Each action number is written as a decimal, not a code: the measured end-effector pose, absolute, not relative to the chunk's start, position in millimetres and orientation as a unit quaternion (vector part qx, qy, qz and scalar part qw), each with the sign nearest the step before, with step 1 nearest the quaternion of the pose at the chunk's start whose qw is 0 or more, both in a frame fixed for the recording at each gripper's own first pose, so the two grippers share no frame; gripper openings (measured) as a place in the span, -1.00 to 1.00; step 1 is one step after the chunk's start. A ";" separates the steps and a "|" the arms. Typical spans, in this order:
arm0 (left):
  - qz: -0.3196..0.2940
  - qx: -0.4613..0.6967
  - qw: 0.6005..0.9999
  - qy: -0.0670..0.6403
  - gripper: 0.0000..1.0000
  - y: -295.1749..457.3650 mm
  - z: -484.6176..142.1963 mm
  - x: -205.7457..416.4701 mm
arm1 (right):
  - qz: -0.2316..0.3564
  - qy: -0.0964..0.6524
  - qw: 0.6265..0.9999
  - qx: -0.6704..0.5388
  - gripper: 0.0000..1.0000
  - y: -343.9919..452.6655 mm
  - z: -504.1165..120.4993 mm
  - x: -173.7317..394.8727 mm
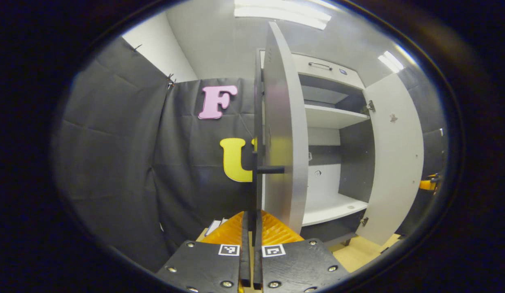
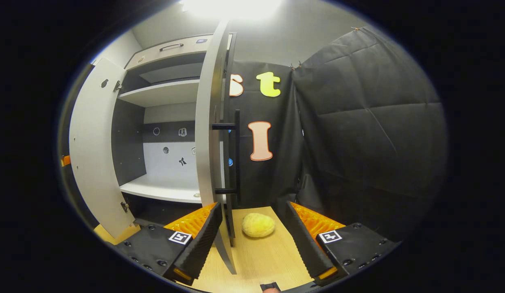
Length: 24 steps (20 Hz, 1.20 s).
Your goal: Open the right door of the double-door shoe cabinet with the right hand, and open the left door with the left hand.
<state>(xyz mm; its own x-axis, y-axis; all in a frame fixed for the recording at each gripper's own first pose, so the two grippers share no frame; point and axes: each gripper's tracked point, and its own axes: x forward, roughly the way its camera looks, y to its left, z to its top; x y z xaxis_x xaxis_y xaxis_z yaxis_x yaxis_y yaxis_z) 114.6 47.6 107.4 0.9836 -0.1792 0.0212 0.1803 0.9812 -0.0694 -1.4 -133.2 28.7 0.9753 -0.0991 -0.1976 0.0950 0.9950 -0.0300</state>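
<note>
White laminate doors both stand swung wide: my left tool point(image 1: 249, 244), fingers pinched nearly together, holds the left door's point(image 1: 283, 134) upright black bar handle point(image 1: 257, 134), while my right tool point(image 2: 252, 240) gapes open around the right door's point(image 2: 209, 122) bottom edge.

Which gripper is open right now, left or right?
The right gripper: its fingers stand wide apart, straddling the edge of the right door. The left gripper has its fingers pressed together on the left door's black handle.
</note>
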 end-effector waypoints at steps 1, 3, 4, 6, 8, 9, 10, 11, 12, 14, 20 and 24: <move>-0.089 -0.028 0.996 -0.008 -0.90 47.6 108.0 114.3 | -0.048 0.100 0.994 -0.009 0.95 -132.4 28.2 -3.7; -0.079 -0.024 0.996 -0.013 -0.95 49.1 113.2 111.8 | -0.052 0.100 0.994 -0.010 0.94 -137.2 29.3 -7.3; -0.076 -0.025 0.997 -0.017 -0.95 48.7 115.5 110.6 | -0.052 0.100 0.994 -0.009 0.94 -139.1 29.3 -9.4; -0.068 -0.023 0.997 -0.021 -0.95 48.9 120.5 106.4 | -0.046 0.099 0.994 -0.005 0.94 -141.9 29.8 -12.8; -0.027 -0.003 0.999 -0.026 -0.90 60.4 126.3 97.8 | -0.037 0.094 0.995 -0.005 0.84 -147.4 32.2 -15.1; -0.007 0.002 1.000 -0.027 -0.90 63.2 128.0 90.0 | -0.031 0.090 0.995 -0.003 0.84 -150.6 31.8 -15.2; 0.006 0.004 1.000 -0.027 -0.90 59.1 127.0 79.5 | -0.024 0.087 0.996 -0.003 0.84 -152.5 31.5 -15.5; 0.014 0.005 1.000 -0.026 -0.94 52.4 124.5 69.4 | -0.013 0.085 0.996 -0.003 0.84 -153.2 29.8 -15.0; 0.021 0.007 0.999 -0.027 -0.60 45.3 122.0 60.3 | -0.002 0.080 0.997 -0.005 0.94 -152.8 29.7 -13.2; 0.035 0.011 0.999 -0.030 -0.12 38.2 119.5 46.5 | 0.002 0.076 0.997 -0.008 0.95 -157.7 30.8 -14.8; 0.047 0.006 0.999 -0.015 0.88 22.8 101.6 6.3 | 0.004 0.061 0.998 0.010 0.84 -144.8 43.2 -41.2; 0.048 -0.004 0.999 -0.022 0.89 25.9 94.1 -22.4 | 0.000 0.049 0.999 0.016 0.94 -125.7 48.6 -74.3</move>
